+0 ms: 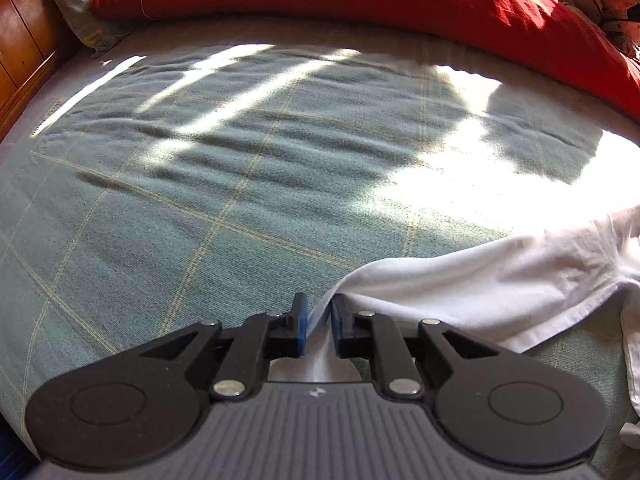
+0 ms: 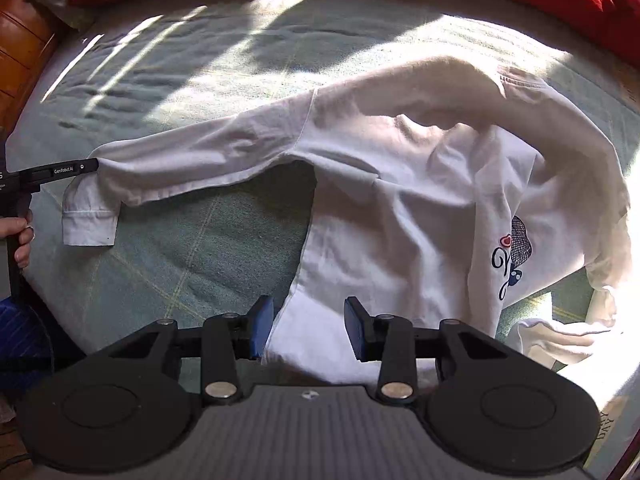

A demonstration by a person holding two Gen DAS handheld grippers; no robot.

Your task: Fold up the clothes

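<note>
Left claw point(image 1: 319, 330) narrowly pinching sleeve point(image 1: 460, 296) of white shirt point(image 2: 400, 184), liable to slip free; right claw point(image 2: 309, 330) half-open astride hem, gripping nothing.

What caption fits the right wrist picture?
White long-sleeved shirt spread on a green blanket, left gripper pulling its sleeve sideways.

Left gripper point(image 1: 319, 330) fingers nearly closed; right gripper point(image 2: 309, 330) fingers apart.
</note>
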